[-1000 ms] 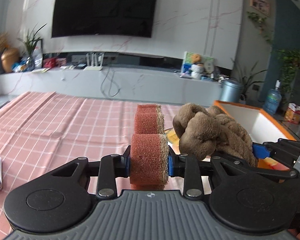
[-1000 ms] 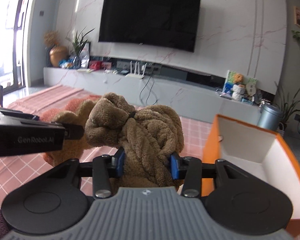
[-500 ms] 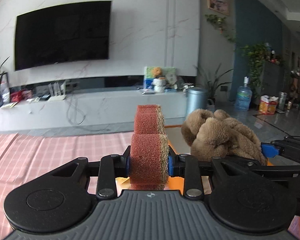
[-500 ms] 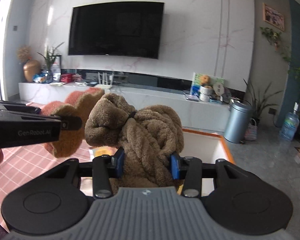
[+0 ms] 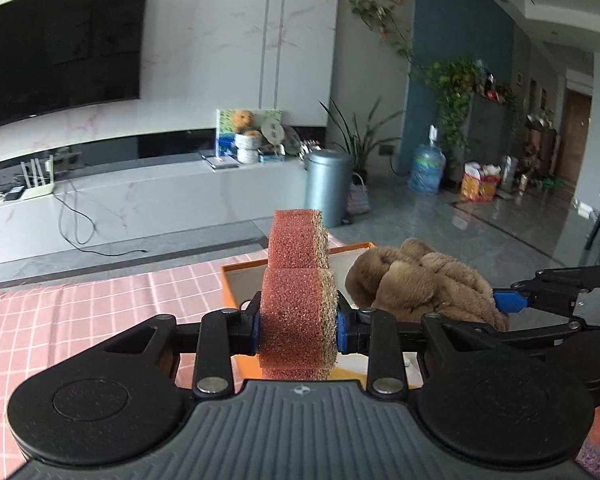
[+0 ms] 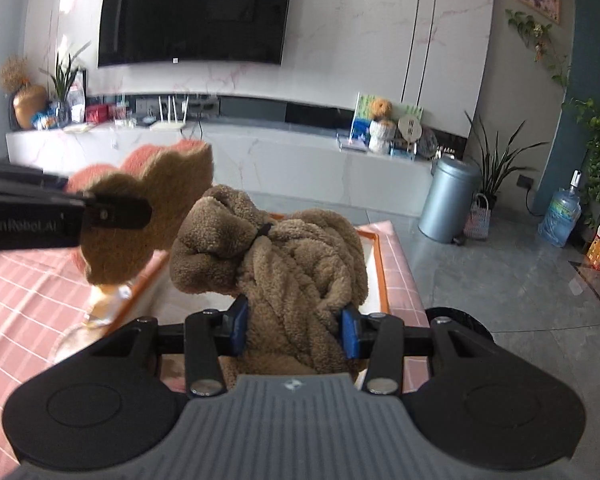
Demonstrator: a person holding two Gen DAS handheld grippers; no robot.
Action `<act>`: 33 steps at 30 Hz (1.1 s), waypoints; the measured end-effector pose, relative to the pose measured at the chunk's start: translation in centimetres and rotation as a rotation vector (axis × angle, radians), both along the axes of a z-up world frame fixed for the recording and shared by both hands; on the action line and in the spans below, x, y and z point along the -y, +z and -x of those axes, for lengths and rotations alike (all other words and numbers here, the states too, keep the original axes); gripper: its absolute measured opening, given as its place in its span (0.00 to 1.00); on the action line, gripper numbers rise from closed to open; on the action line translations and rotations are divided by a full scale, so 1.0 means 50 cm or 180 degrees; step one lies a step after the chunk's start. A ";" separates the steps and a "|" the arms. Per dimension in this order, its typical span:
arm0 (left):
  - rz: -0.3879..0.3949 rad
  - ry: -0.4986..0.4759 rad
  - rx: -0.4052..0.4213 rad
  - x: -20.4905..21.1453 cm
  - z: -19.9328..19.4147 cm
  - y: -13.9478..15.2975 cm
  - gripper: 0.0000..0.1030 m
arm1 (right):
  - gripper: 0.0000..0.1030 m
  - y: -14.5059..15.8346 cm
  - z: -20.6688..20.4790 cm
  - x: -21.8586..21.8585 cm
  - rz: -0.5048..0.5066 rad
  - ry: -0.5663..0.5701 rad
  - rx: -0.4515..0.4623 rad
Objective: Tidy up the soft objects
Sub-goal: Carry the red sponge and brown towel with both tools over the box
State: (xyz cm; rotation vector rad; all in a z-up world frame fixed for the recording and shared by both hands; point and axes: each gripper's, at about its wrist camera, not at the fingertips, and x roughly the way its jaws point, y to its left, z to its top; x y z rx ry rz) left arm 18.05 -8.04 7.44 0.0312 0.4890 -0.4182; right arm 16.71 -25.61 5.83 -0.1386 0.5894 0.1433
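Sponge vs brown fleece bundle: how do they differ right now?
The sponge is a stiff, coarse slab, red on one face and tan on the other, with scalloped edges; the fleece bundle is plain brown, fluffy and shapeless, cinched by a dark tie. The sponge sits in the left gripper, the bundle in the right gripper. The bundle looks bulkier. Both are clamped, lifted off the table at the orange box.

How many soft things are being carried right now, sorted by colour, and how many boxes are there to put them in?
Reddish sponge: 1
Brown fuzzy cloth bundle: 1
Orange box: 1
Total: 3
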 end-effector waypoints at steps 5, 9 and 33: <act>-0.0218 -0.0206 -0.0101 0.027 -0.060 -0.014 0.35 | 0.43 -0.027 -0.070 0.018 0.0080 0.0073 -0.0255; -0.0466 -0.0365 -0.0226 0.053 -0.101 -0.043 0.35 | 0.43 -0.053 -0.130 0.016 0.0245 0.0156 -0.0429; -0.1257 -0.0635 -0.0891 0.152 -0.240 -0.159 0.46 | 0.55 -0.170 -0.319 -0.024 0.1255 0.0823 -0.1179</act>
